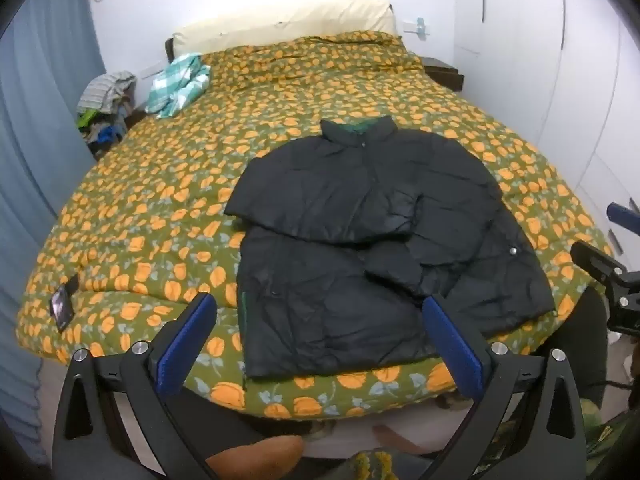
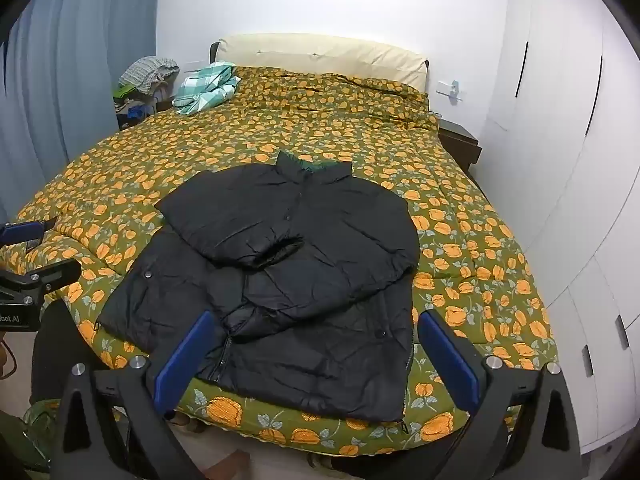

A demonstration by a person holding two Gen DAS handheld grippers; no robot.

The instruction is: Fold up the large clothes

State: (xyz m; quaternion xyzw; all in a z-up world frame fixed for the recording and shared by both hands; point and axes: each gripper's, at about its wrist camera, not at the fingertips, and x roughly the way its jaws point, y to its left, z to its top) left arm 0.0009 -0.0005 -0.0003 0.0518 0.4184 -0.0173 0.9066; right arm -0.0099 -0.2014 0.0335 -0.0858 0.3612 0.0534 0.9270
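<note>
A black puffer jacket [image 1: 360, 236] lies face up near the foot of the bed, collar pointing to the headboard, both sleeves folded across its chest. It also shows in the right wrist view [image 2: 304, 264]. My left gripper [image 1: 318, 328] is open and empty, held above the jacket's lower hem. My right gripper [image 2: 316, 348] is open and empty, also over the hem. The right gripper's body shows at the right edge of the left wrist view [image 1: 604, 276], and the left gripper's body at the left edge of the right wrist view [image 2: 28, 280].
The bed carries a green quilt with orange flowers [image 1: 160, 208]. A green checked cloth [image 1: 180, 84] lies near the cream headboard cushion [image 1: 288, 24]. A pile of clothes [image 1: 106, 104] sits left of the bed. White wardrobes [image 2: 560, 160] stand at the right, blue curtains [image 1: 36, 120] at the left.
</note>
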